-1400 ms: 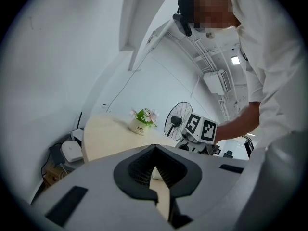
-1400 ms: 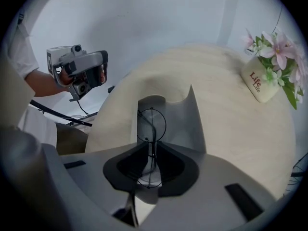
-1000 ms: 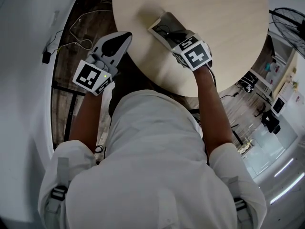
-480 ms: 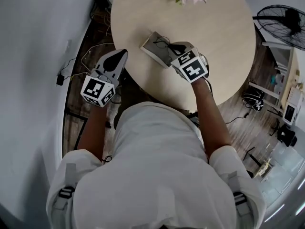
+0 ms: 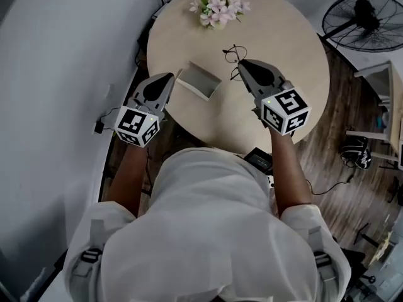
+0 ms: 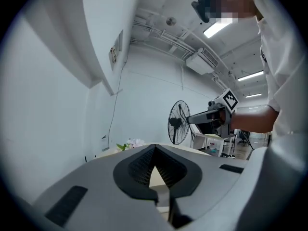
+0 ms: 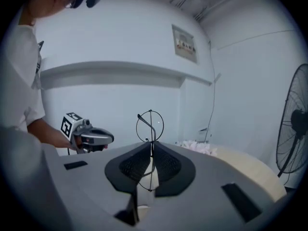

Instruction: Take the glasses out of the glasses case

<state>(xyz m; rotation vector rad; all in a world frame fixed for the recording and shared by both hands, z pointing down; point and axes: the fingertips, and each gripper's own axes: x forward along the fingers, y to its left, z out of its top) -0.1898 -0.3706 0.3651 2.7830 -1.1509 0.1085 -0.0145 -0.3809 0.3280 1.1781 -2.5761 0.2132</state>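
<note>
White shirt (image 5: pixel 208 231) fills the near part of the head view, w/ both forearms reaching fwd to the round pale-wood table (image 5: pixel 289 49). L gripper (image 5: pixel 166 79) sits at the table's near-left edge, marker cube toward the person. In the left gripper view its jaws are clenched tip to tip w/ nothing btwn them; only pale tabletop shows through the gap behind the pads. Just beside its tips, to the right, lies the glasses case (image 5: pixel 200 80), open, grey inside, flat on the table, btwn the two grippers and closer to the L one. R gripper (image 5: pixel 241 63) is further right over the tabletop, apart from the case. Right gripper view shows its jaws pinched on the thin wire frame of the glasses (image 7: pixel 151 125): frame edge-on btwn the pads, one round rim standing up above the tips. So glasses are out of the case, beyond and to the right of it, gripped by R. Further back, pink-white flowers (image 5: pixel 218 8) near the table's far edge. Beyond, at far right, a standing fan (image 5: pixel 359 14) on the dark wood floor (image 5: pixel 352 106).
</note>
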